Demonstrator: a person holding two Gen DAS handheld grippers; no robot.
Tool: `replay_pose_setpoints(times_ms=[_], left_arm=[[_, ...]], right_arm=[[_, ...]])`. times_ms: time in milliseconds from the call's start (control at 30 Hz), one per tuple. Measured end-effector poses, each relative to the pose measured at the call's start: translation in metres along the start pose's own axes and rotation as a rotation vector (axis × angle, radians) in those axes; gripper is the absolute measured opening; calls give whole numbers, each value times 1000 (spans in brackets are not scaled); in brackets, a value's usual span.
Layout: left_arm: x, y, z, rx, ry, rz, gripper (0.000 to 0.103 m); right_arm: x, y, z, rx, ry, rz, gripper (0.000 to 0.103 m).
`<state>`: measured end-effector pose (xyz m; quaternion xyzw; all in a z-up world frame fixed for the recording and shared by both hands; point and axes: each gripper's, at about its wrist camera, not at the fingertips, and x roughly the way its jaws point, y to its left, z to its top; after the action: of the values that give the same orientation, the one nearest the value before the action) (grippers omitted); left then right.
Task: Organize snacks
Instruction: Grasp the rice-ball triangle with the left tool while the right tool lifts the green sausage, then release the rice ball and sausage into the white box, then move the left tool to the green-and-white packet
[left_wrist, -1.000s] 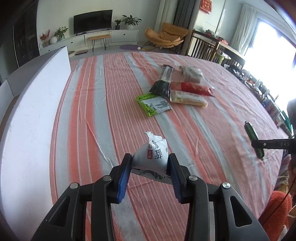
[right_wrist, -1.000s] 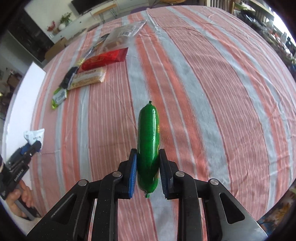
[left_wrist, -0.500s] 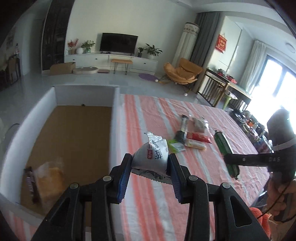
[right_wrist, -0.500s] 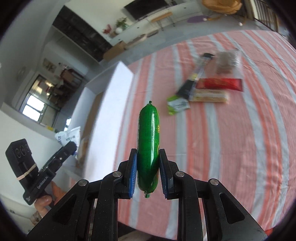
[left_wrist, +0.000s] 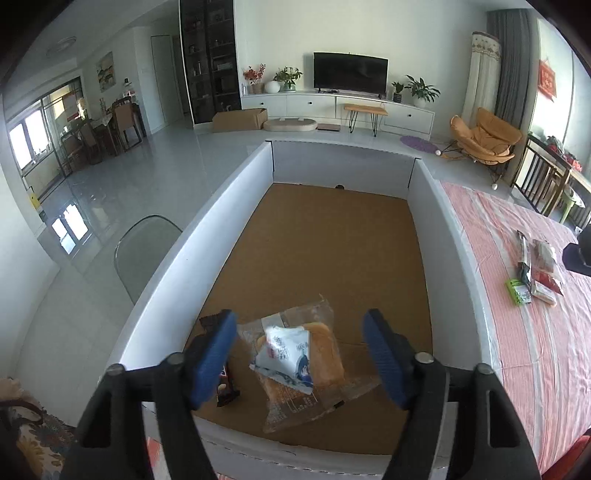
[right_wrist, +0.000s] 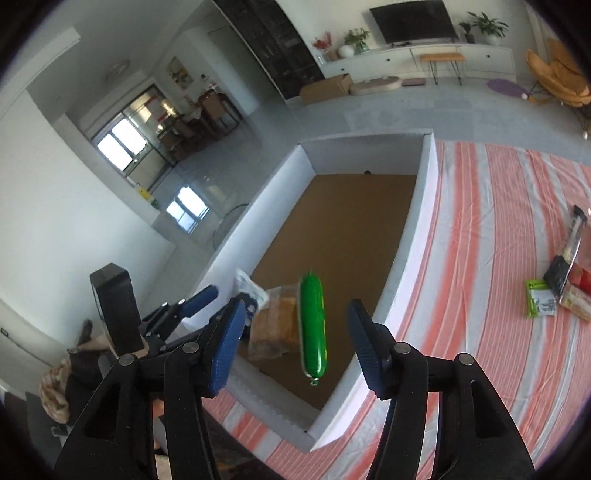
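Observation:
My left gripper (left_wrist: 299, 317) hangs over the near end of a white-walled box (left_wrist: 236, 206) with a brown cardboard floor, its jaws opening. A white snack packet (left_wrist: 284, 354) is free of the pads, just below them and over a clear bag of bread (left_wrist: 325, 354). A dark chocolate bar (left_wrist: 225, 387) lies beside the bread, partly hidden by a finger. My right gripper (right_wrist: 295, 306) is above the same box (right_wrist: 424, 206), jaws opening. A green sausage (right_wrist: 313, 325) is loose in mid-air between them, touching neither pad. The left gripper (right_wrist: 221, 297) shows at its left.
Several snacks (left_wrist: 535, 273) lie on the striped tablecloth (left_wrist: 517, 350) right of the box; the same snacks (right_wrist: 554, 291) show at the right edge of the right wrist view. A glass chair (left_wrist: 144, 247) stands left of the box, over grey floor.
Both grippers swung left from above the table to above the box. Each then opened and let go: the left of the white packet, the right of the green sausage.

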<state>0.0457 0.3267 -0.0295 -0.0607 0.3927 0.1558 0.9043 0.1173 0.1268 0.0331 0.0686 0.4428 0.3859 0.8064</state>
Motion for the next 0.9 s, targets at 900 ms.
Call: replay_pose_setpoints(times_ms=[900], left_arm=[[52,-312,-103,415,109,-376,103]], right_arm=[[-135,-337,-196,375,-145,-833,70]])
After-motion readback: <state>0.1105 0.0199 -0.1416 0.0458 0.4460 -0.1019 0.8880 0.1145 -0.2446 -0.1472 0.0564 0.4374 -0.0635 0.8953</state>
